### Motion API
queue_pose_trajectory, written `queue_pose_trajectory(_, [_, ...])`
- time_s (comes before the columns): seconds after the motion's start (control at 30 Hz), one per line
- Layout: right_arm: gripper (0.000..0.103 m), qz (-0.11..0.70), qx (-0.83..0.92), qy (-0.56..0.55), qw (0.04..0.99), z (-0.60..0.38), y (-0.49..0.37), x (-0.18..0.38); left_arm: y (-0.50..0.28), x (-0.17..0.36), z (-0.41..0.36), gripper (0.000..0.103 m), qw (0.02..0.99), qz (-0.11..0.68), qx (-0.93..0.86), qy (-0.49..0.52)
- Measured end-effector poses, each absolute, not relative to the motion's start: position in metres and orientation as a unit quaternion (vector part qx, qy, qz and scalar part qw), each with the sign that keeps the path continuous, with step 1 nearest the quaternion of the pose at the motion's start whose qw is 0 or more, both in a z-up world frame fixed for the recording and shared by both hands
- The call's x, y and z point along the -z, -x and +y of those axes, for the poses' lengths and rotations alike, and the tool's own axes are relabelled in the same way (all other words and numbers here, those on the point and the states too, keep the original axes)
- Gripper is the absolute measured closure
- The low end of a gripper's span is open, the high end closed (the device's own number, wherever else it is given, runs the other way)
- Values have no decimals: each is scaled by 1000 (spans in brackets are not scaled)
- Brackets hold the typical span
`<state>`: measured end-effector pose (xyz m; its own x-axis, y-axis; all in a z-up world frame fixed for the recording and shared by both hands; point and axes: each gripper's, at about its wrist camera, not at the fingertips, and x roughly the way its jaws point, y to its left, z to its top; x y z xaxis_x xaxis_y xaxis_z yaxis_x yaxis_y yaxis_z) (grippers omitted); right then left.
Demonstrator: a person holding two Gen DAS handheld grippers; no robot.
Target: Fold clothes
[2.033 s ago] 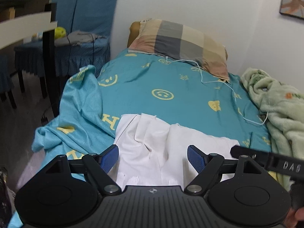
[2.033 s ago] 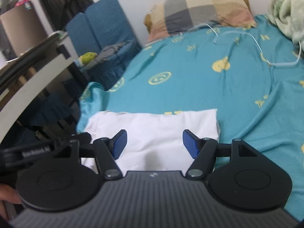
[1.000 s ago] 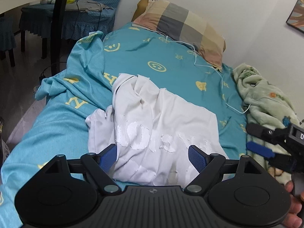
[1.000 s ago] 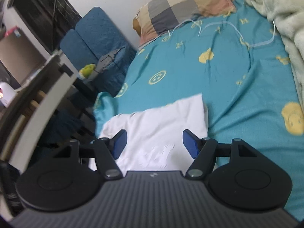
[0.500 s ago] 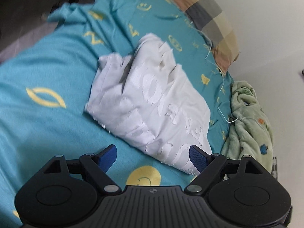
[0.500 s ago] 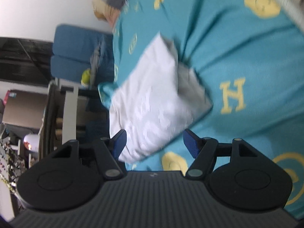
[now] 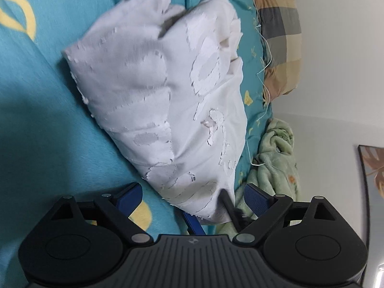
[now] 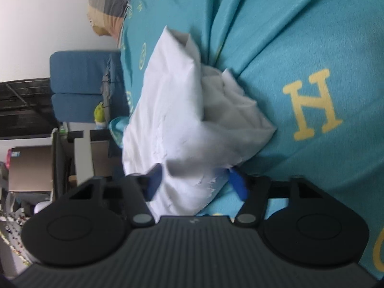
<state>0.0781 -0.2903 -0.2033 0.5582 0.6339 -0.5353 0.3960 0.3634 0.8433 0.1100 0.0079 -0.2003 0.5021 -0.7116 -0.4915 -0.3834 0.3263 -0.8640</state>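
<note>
A teal bed (image 7: pixel 48 124) carries a crumpled white shirt (image 7: pixel 168 100), checked pillow (image 7: pixel 280 31) and green blanket (image 7: pixel 276 168).

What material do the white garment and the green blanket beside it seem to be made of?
White garment: looks like thin woven or knit cotton, matte; it creases softly, and its print is cracked and flaking. Green blanket: probably plush fleece, with a fuzzy, thick pile and rounded folds.

- Soft, even indoor light; the plain white wall (image 7: pixel 336 48) beyond the left hand-held gripper (image 7: pixel 193 198) reads brightest.
- A dim shadow falls on the teal patterned bedsheet (image 7: pixel 36 120) left of that gripper.
- The crumpled white cotton garment (image 8: pixel 182 120) is motion-blurred ahead of the right hand-held gripper (image 8: pixel 195 186), whose fingertips smear.
- Fisheye bending and dark vignetting mark all corners.
</note>
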Motion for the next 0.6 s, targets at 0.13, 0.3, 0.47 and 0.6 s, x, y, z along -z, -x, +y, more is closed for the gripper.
queue_pose_trajectory(0.13, [76, 447, -93, -558, 693, -292, -78, 199, -111, 207, -2, 8, 643, 478, 136, 583])
queue_pose_trajectory(0.3, [82, 411, -121, -574, 698, -295, -77, 180, -114, 210, 2, 8, 640, 447, 132, 610])
queue_pose_trajectory(0.47, [83, 405, -122, -587, 690, -299, -76, 180, -110, 210, 19, 16, 650, 393, 101, 642])
queue_pose_trajectory(0.6, [83, 400, -123, -597, 684, -302, -75, 180, -106, 213, 28, 38, 648, 381, 75, 655])
